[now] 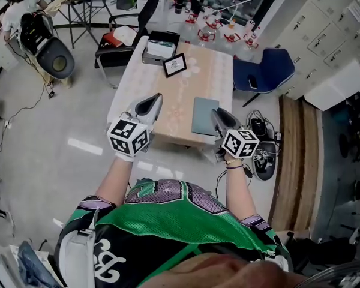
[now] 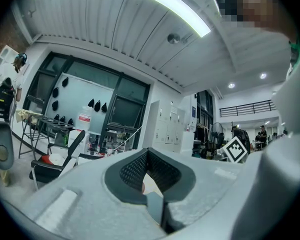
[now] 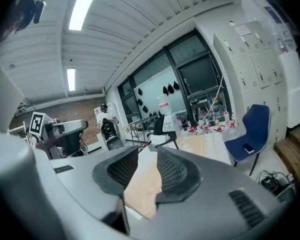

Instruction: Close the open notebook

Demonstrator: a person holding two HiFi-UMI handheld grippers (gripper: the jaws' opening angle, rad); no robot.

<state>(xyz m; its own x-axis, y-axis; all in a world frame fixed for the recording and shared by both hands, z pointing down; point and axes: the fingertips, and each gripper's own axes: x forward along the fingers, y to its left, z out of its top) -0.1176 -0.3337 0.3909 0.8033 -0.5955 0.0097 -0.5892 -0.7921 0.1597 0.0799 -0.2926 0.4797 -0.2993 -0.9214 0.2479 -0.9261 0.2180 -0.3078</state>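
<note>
Main hazard: needless further contact. Risk of shoving the notebook (image 1: 204,116) off the right edge of the table (image 1: 168,86), or of flipping its cover back up, through any dip of the right gripper (image 1: 218,114). Hangs over the table's near edge just beside the notebook's near end, jaws apart, nothing but bare tabletop between them; open like that, liable to catch a cover edge on the way down. Lesser hazard from the left gripper (image 1: 155,99): hovers over the table's near edge, well to the left of the notebook, jaws drawn together at the tips, nothing held. Notebook condition: grey-blue, rectangular, flat on the near right part of the table, long side running away from the near edge. Shows one plain cover face and no pages; no lifted corner visible. Judged closed already, task apparently done. Spine side not discernible from above. Recommend confirming closure by sight and keeping both grippers clear.
</note>
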